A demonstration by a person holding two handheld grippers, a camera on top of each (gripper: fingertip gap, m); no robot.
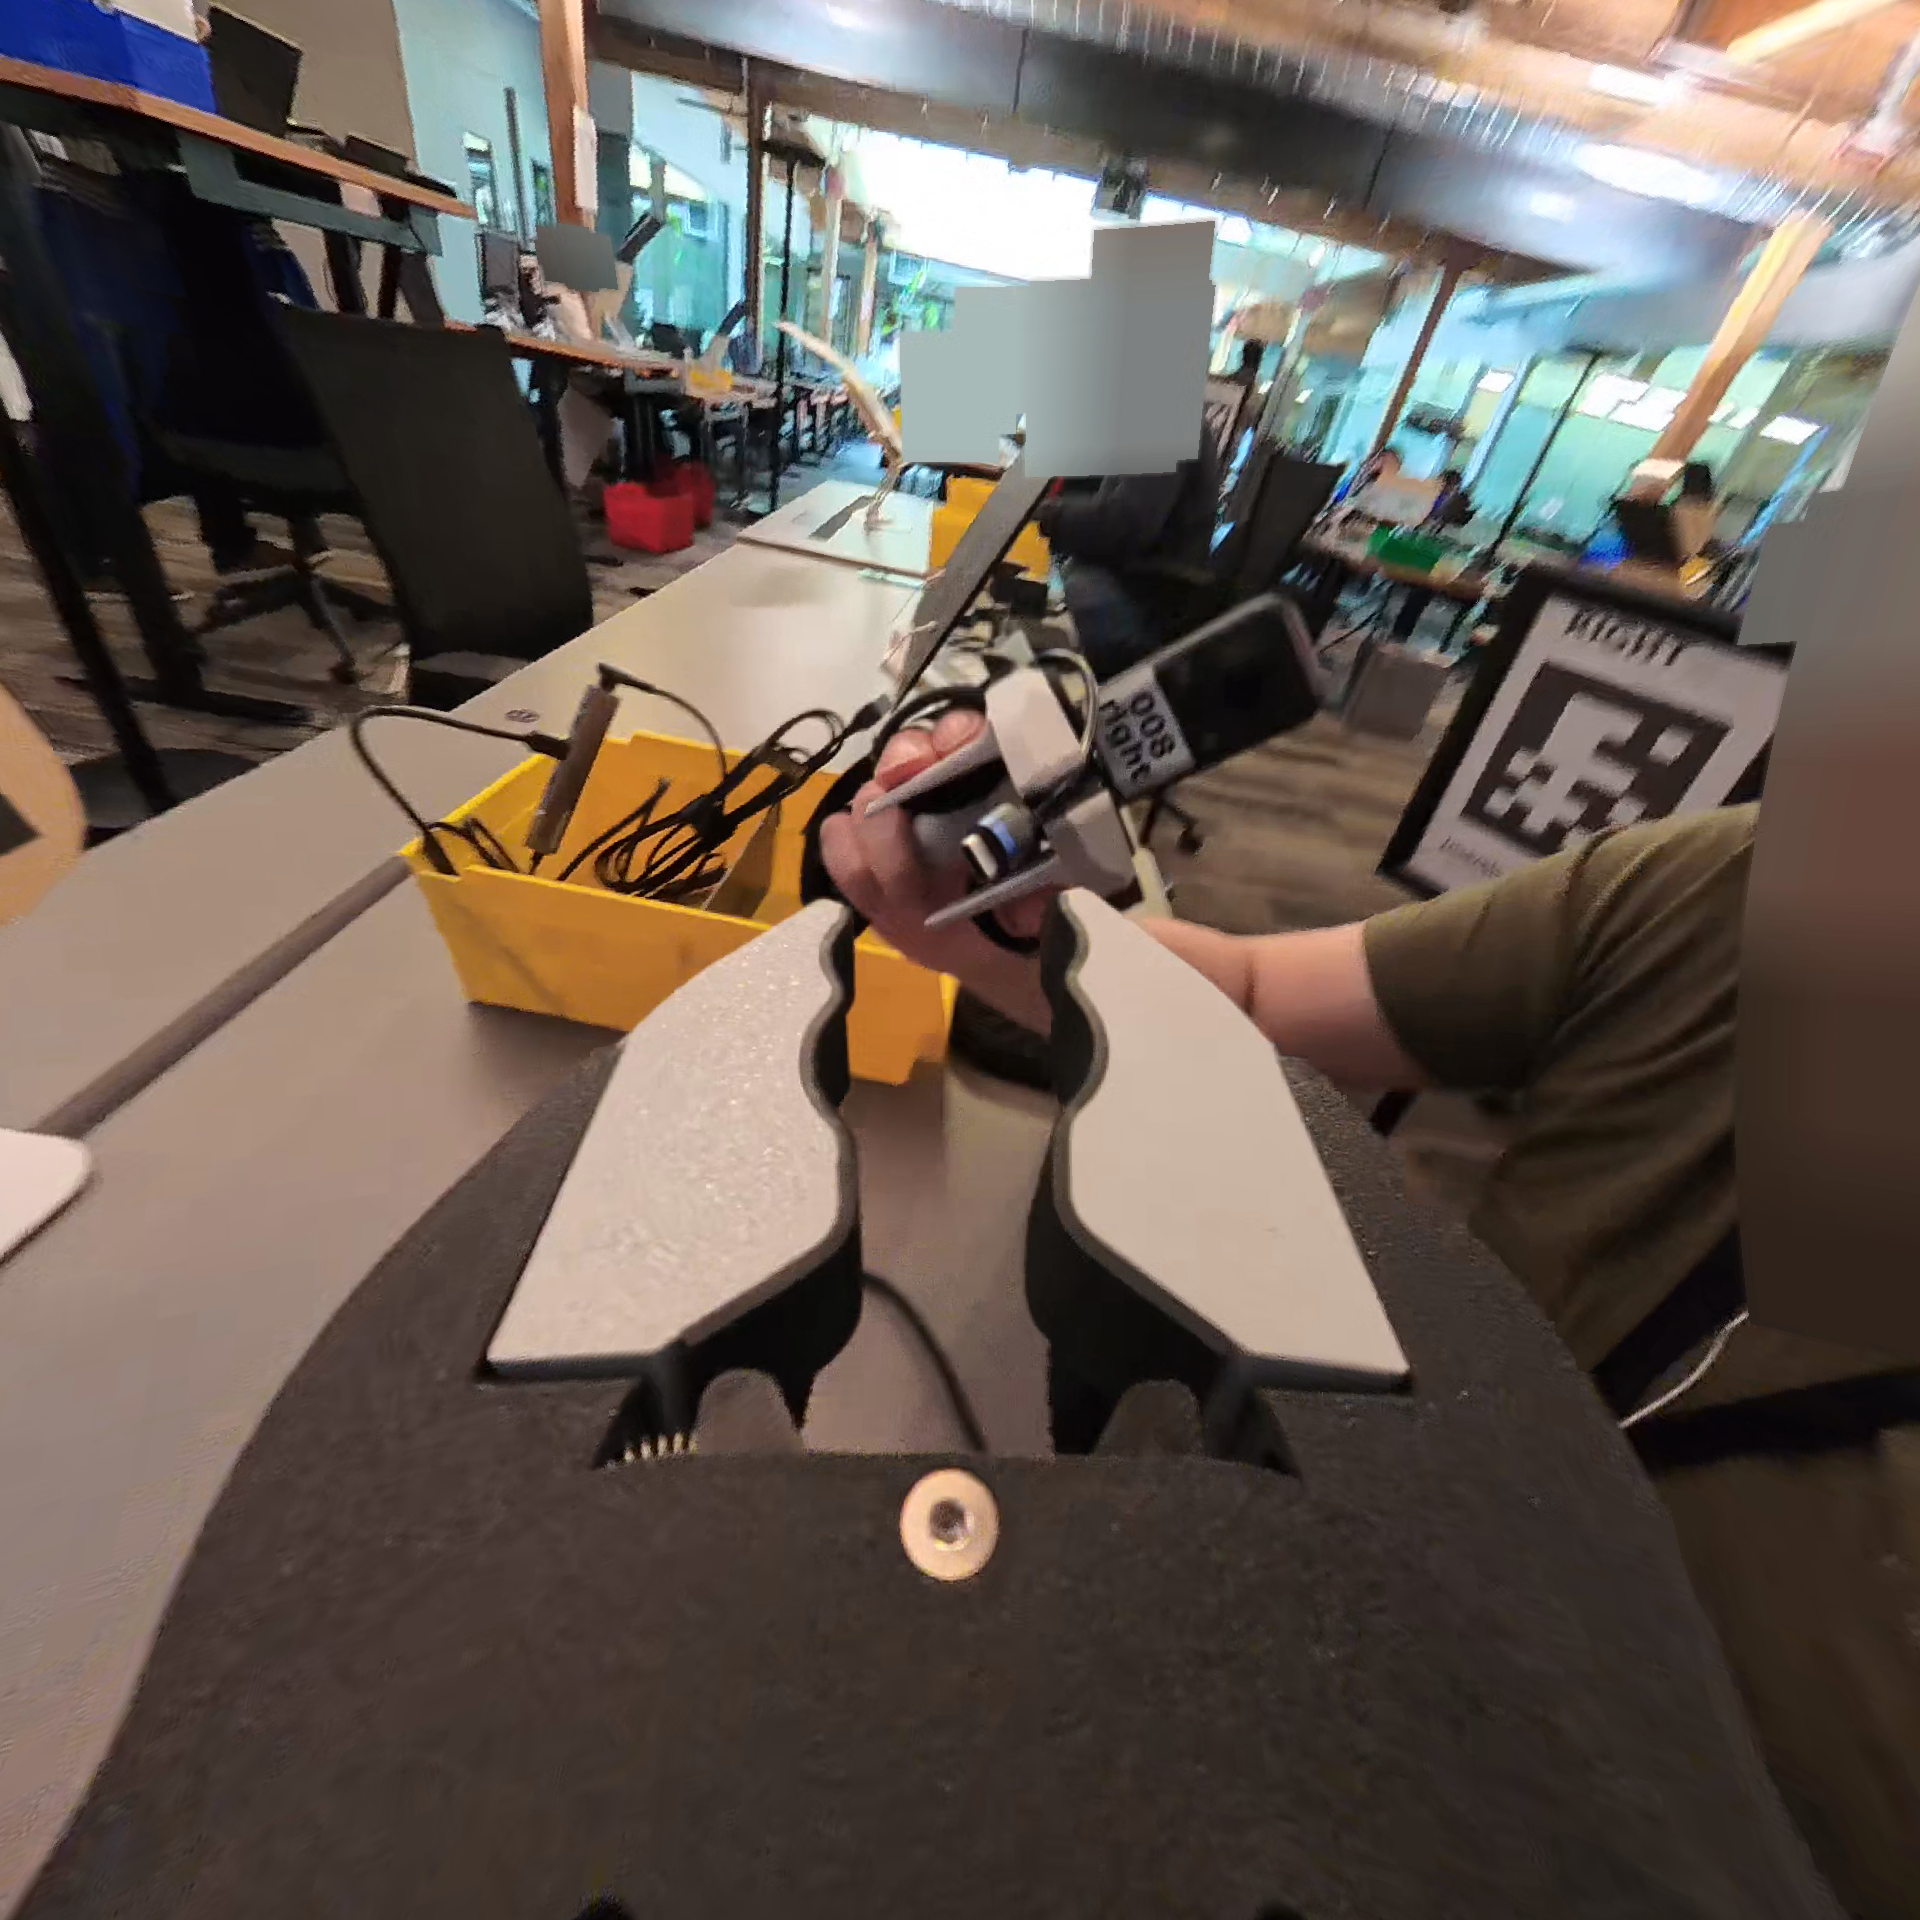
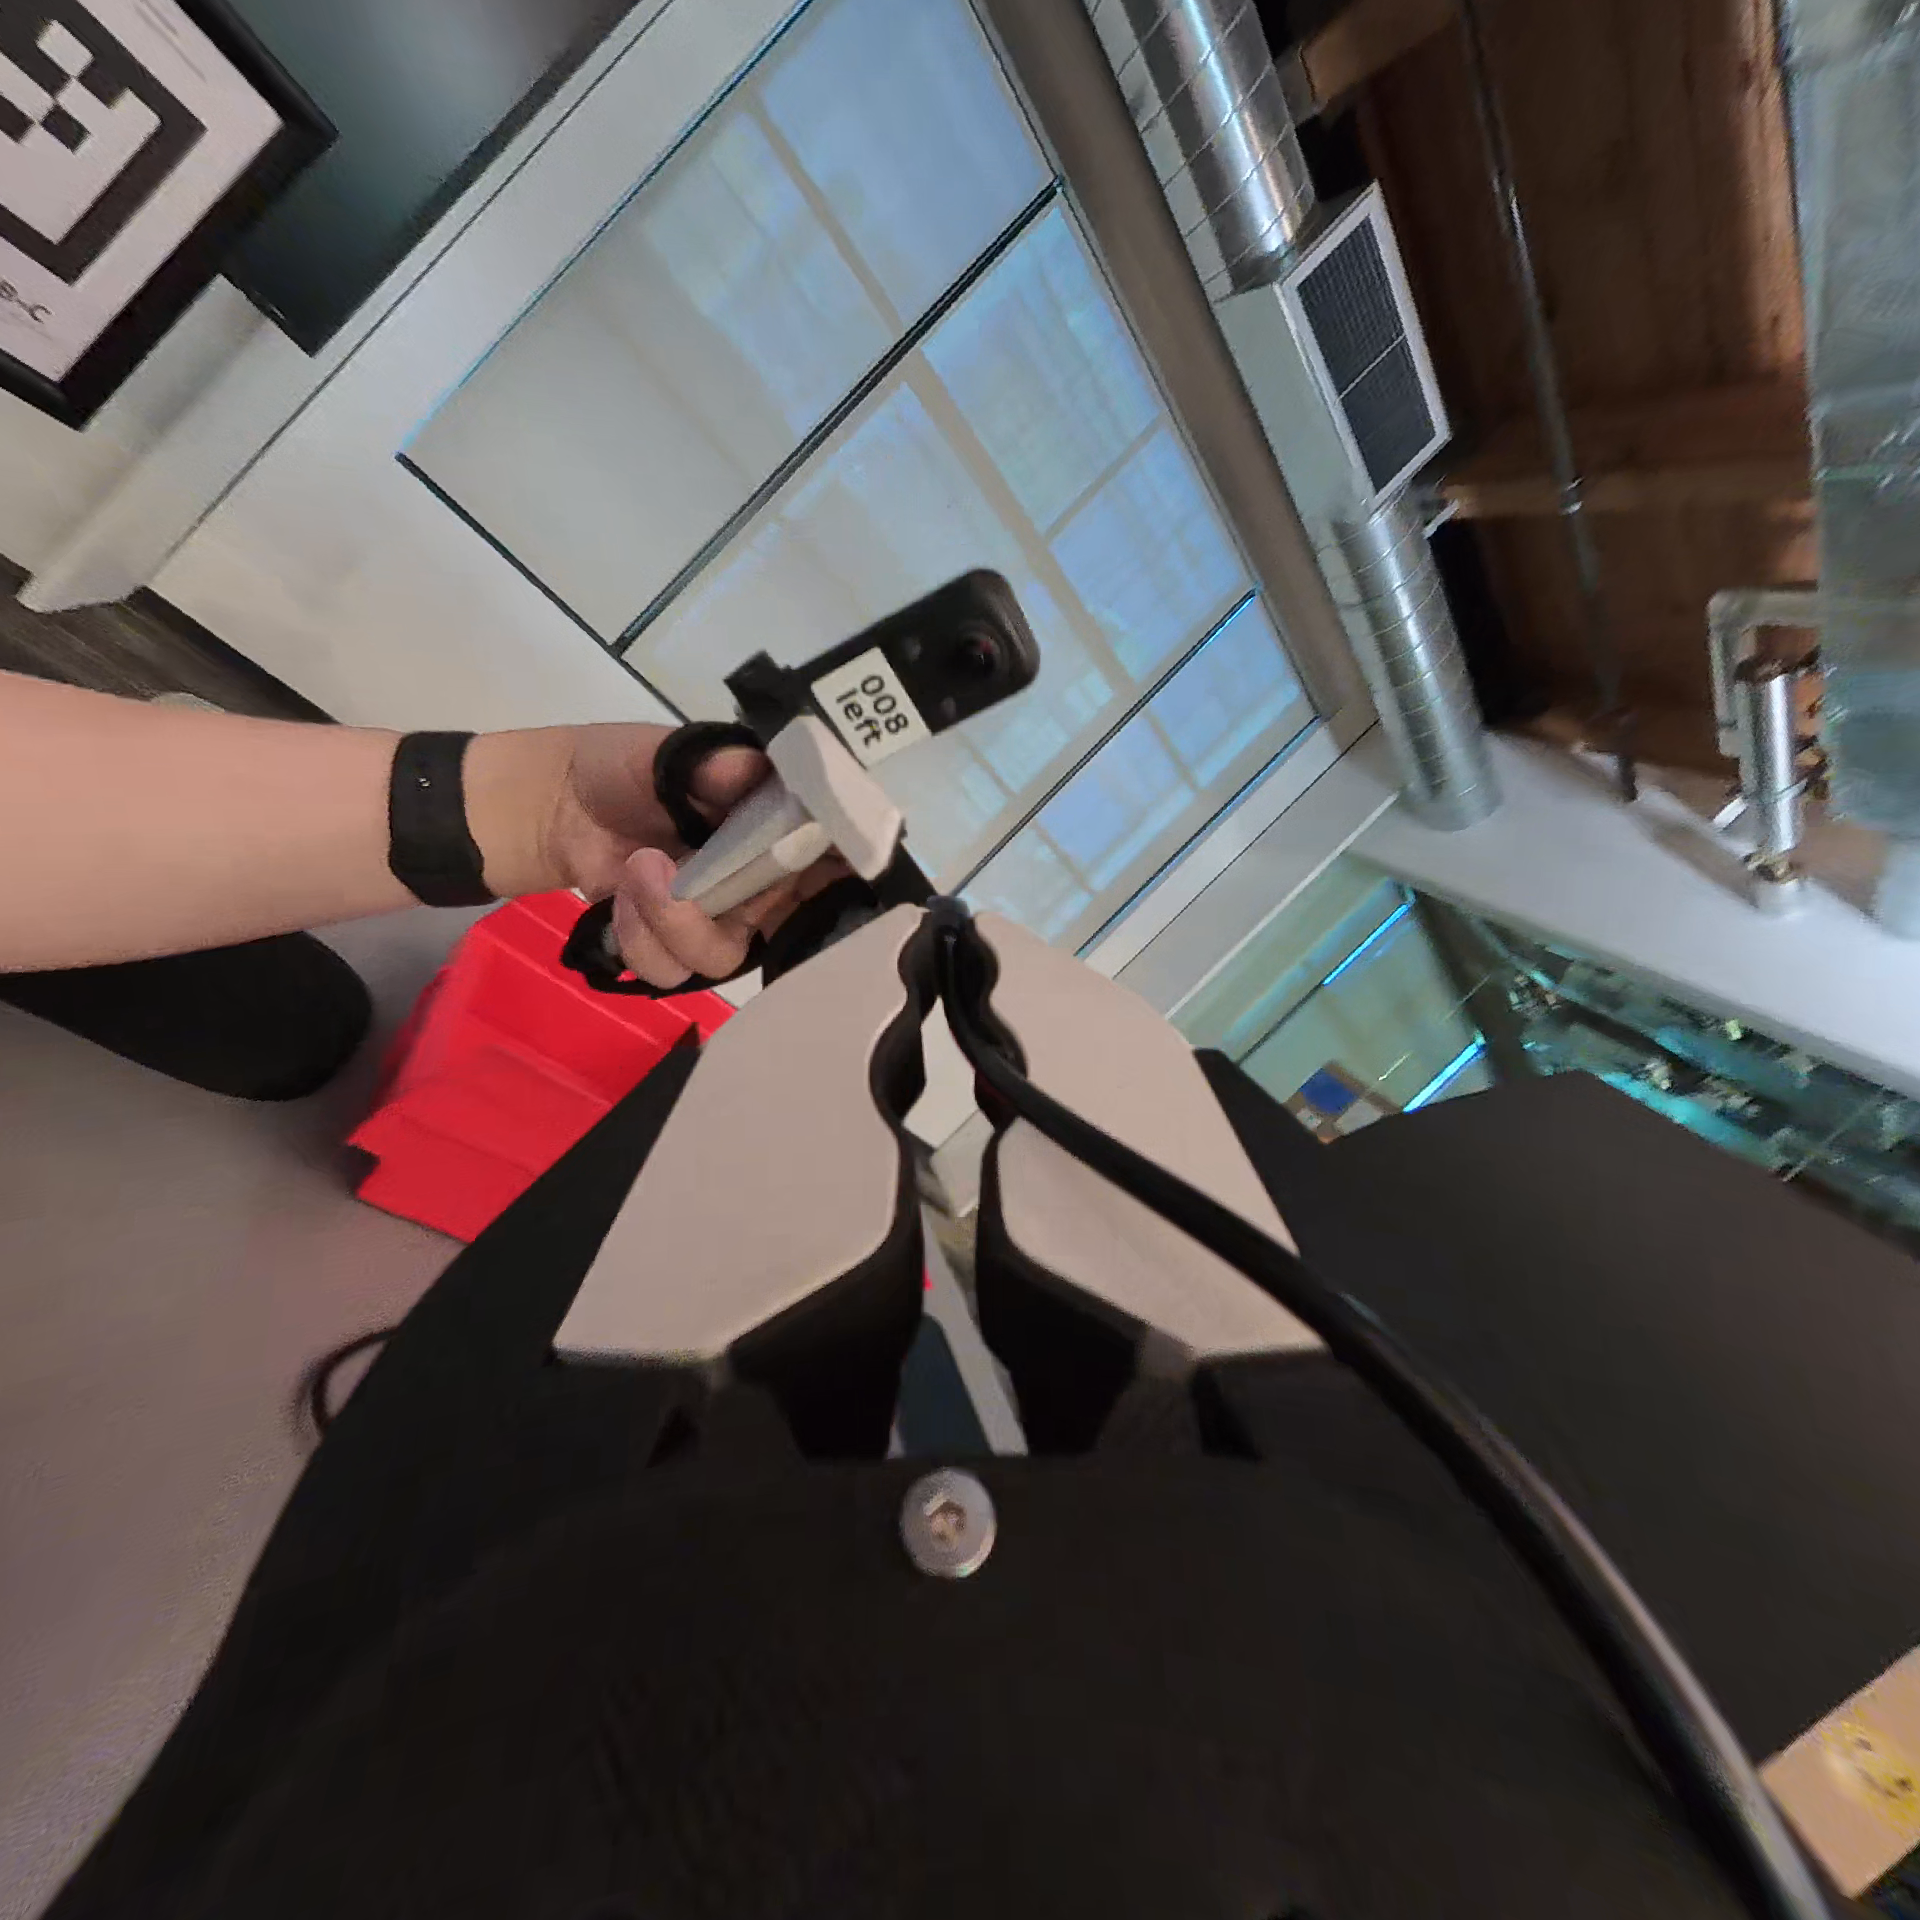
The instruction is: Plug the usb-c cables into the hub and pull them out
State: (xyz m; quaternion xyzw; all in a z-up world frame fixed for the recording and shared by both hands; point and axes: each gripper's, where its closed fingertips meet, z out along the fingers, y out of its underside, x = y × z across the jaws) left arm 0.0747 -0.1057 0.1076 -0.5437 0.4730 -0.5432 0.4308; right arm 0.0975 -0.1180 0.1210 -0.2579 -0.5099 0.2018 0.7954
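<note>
Cable (image 2: 1143,1164), black, is pinched at the tips of the right gripper (image 2: 943,935), whose pads press together on it; a small dark nub of it pokes out just past the fingertips, and the rest runs back over the right-hand finger and off toward the lower right. Whether that nub is the plug end I cannot tell. Right gripper is tilted steeply upward, fingers aimed at windows and a ceiling duct rather than the table.

Left gripper (image 1: 951,966) has its fingers (image 1: 727,1091) parted to a middling gap with nothing between them; a gray table (image 1: 260,1091) shows through the opening. It points roughly level across the table.

Beyond and left of the left fingertips sits a yellow bin (image 1: 582,935) holding a tangle of black cables (image 1: 675,831) and a slim gray hub (image 1: 569,769) standing on end against the bin's far wall, a cable plugged into its top.

Just past the left fingertips, the right hand (image 1: 904,862) grips the right tool's handle, forearm (image 1: 1278,997) coming in from the right, olive sleeve at the elbow.

From the right tool's side, the left hand (image 2: 613,831) appears up-left of its fingertips, fist wrapped round the handle, thumb through a black loop, black band on the wrist (image 2: 436,821), forearm horizontal. A red bin (image 2: 499,1081) lies below that hand.
</note>
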